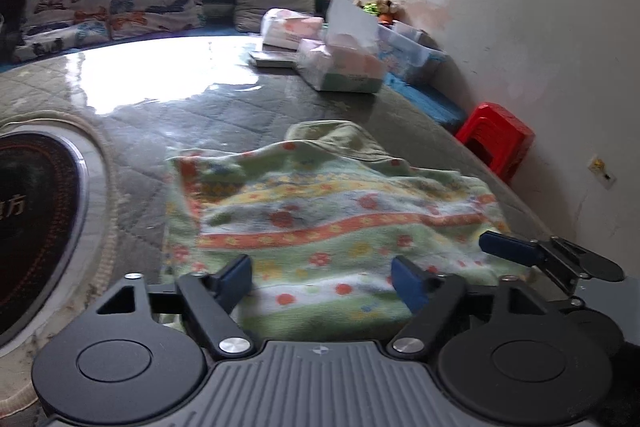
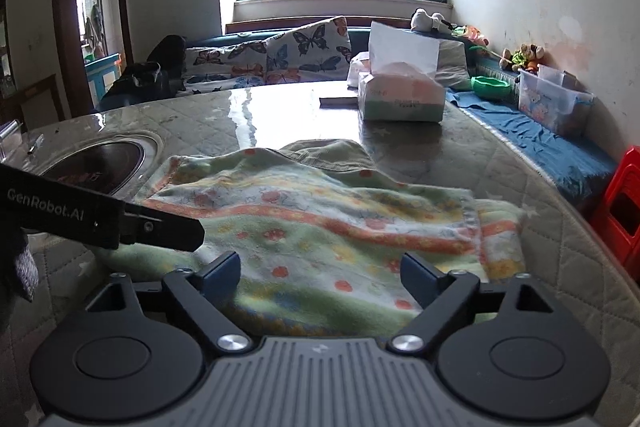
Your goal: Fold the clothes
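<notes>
Over the near edge of the quilted table point(image 2: 560, 259) we have both grippers side by side, each hovering above the flowered green towel point(image 2: 320, 223). Our left gripper point(image 1: 322, 277) has its blue-padded jaws spread wide, nothing pinched between them; the cloth simply lies beneath and past the fingertips. Same story for the right gripper point(image 2: 320, 275): jaws standing wide apart, no fabric caught in them, towel showing through the gap. Whether any pad brushes the cloth we cannot tell.

The towel itself sits at the near side of the table, folded over on itself with an orange flowered band running across the top layer and a plain green piece of cloth point(image 2: 332, 153) poking out behind it.

Now the count. Two grippers, one towel. Off to the left, one round dark cooktop point(image 2: 104, 163) set flush into the table. At the far side, two tissue packs: a nearer one point(image 2: 400, 99) with a sheet standing up, and a second point(image 1: 290, 29) behind it. One red plastic stool point(image 1: 498, 139) stands by the wall on the right, with one clear storage box point(image 2: 556, 103) on the blue-covered bench.

Writing? On the left gripper's black side, seen from the right wrist, we read "GenRobot.AI". The cooktop carries printed characters, too small and cropped to make out. The tissue pack's print is blurred.
</notes>
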A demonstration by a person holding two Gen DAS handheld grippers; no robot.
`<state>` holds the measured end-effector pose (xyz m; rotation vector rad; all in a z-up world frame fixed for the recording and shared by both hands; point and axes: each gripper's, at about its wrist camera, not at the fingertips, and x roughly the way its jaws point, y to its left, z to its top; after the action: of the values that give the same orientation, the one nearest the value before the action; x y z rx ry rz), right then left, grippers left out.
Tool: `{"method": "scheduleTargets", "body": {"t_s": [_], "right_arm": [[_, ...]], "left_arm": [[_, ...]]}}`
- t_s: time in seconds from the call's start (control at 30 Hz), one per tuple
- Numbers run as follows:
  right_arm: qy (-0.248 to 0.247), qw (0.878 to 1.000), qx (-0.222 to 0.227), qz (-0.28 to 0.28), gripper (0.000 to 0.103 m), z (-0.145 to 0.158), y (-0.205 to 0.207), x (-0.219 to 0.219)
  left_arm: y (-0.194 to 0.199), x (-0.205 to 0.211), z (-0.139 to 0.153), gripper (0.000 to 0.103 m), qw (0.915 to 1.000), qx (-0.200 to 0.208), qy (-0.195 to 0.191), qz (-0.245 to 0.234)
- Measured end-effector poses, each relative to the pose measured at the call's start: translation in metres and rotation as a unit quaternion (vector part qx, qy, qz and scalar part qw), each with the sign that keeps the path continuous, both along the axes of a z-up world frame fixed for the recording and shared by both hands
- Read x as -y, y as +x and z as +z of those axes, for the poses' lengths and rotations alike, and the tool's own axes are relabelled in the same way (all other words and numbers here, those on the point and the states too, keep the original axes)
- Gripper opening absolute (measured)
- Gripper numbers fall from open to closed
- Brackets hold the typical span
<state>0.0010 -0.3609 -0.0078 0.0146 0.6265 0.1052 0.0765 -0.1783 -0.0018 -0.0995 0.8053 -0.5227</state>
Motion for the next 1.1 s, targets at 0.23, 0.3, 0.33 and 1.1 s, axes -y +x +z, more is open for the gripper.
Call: {"method": "scheduleTargets", "body": {"t_s": [0.23, 0.3, 0.33, 1.1], "right_arm": [[-0.001, 1.000, -0.013, 0.002, 0.098, -0.007, 0.004, -0.002], [-0.015, 1.000, -0.009, 0.009, 0.099, -0.001, 0.005, -0.003], [-0.022, 1.000, -0.005, 0.011, 0.099, 0.002, 0.007, -0.004], [-0.064, 0.998, 0.001, -0.011, 0.103, 0.008, 0.076, -0.005]], "left_arm": [[0.002, -0.005, -0.004, 0.089, 1.0000, -0.001, 0.004, 0.002], [0.003, -0.008, -0.002, 0.091, 1.0000, 0.001, 0.000, 0.007], [0.003, -0.011, 0.000, 0.092, 0.9999, 0.004, -0.001, 0.011], [0.008, -0.024, -0.012, 0.099, 0.9987, -0.004, 0.031, 0.039]]}}
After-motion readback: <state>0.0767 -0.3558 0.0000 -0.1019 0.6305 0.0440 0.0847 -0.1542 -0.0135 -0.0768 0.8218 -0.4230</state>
